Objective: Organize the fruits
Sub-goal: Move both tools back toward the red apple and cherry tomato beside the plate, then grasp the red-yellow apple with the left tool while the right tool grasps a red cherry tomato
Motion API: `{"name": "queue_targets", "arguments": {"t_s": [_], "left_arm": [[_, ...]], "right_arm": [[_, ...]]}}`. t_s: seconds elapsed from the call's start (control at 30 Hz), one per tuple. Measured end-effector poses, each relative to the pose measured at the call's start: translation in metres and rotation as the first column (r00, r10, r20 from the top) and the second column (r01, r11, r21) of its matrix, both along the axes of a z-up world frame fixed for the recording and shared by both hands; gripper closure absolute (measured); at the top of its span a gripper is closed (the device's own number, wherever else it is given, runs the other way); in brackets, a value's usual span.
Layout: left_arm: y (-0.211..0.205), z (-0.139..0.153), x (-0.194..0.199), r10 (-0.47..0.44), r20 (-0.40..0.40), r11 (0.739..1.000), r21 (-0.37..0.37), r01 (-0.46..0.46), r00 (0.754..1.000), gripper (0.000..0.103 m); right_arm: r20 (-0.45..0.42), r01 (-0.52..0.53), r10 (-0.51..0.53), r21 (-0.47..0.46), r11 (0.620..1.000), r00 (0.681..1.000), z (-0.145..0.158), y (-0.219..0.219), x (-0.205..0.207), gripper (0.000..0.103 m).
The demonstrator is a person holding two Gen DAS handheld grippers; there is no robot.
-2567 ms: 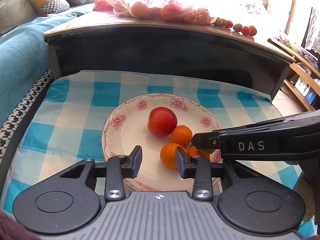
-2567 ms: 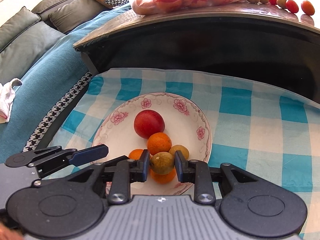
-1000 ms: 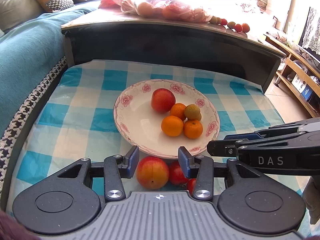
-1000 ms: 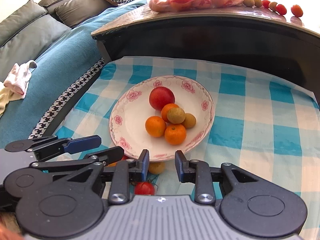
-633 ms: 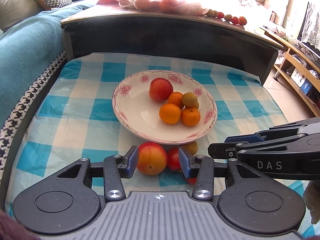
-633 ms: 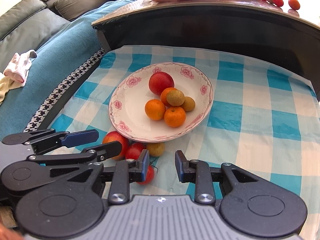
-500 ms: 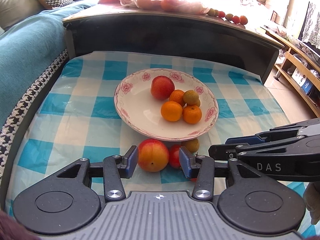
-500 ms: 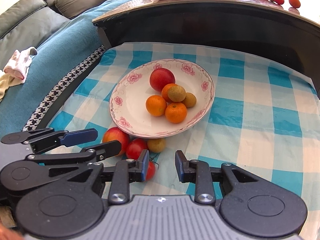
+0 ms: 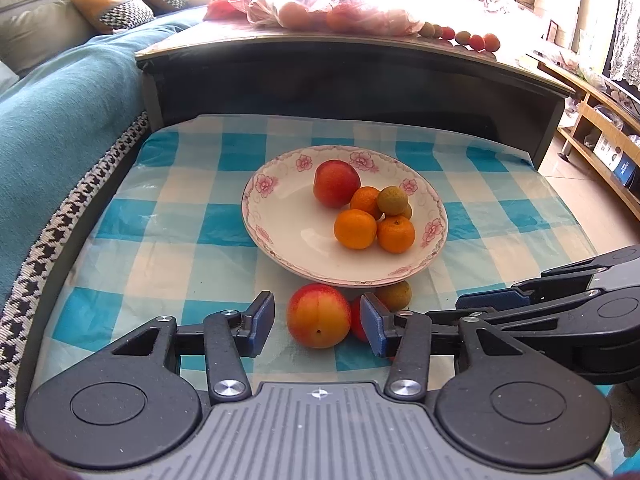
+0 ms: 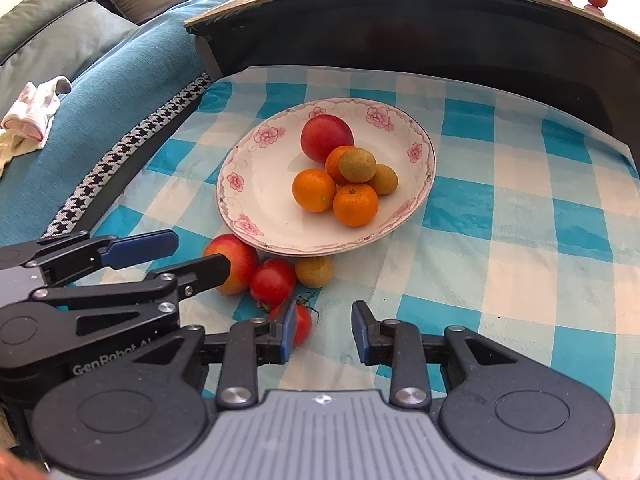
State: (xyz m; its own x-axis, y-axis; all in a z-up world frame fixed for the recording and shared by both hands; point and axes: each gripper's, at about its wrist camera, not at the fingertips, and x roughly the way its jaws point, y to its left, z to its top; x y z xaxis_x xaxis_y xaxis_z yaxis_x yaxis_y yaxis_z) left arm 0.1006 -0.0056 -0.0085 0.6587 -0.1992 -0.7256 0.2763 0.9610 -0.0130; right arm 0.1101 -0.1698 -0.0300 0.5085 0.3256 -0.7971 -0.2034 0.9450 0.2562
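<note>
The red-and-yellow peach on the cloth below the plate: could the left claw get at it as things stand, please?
Probably yes. The left claw is open, and the peach sits between its fingers with nothing in front; a tomato touches one side.

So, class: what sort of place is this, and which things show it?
Most likely a home living room: a sofa with cushions, a low dark coffee table and a flowered plate of fruit on a checked cloth.

White plate, pink flowers; blue-white checked cloth; orange tangerines.
</note>
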Motion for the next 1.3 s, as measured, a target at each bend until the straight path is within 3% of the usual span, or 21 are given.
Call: {"name": "queue_targets", "arguments": {"t_s": [0.67,0.8,0.93,1.13,1.3], "left_arm": [[0.003,-0.001,-0.015,0.002,0.152,0.982,0.187,-0.031,0.988,0.041],[0.001,-0.002,-0.018,-0.013,0.182,0.974,0.225,-0.029,0.983,0.041],[-0.002,-0.002,-0.02,-0.031,0.202,0.968,0.25,-0.021,0.979,0.039],[0.003,-0.004,-0.014,-0.026,0.155,0.981,0.195,-0.005,0.987,0.037],[0.013,-0.003,-0.002,-0.026,0.063,0.998,0.059,0.022,0.998,0.037]], "right_arm": [[-0.005,-0.081,0.081,-0.028,0.996,0.997,-0.012,0.023,0.003,0.052],[0.013,-0.106,0.106,-0.044,0.993,0.994,-0.015,0.03,0.001,0.053],[0.014,-0.113,0.114,-0.05,0.992,0.993,-0.016,0.033,0.002,0.061],[-0.003,-0.105,0.105,-0.025,0.994,0.994,-0.015,0.025,0.002,0.061],[-0.001,-0.078,0.078,-0.008,0.997,0.997,-0.01,0.011,-0.002,0.062]]}}
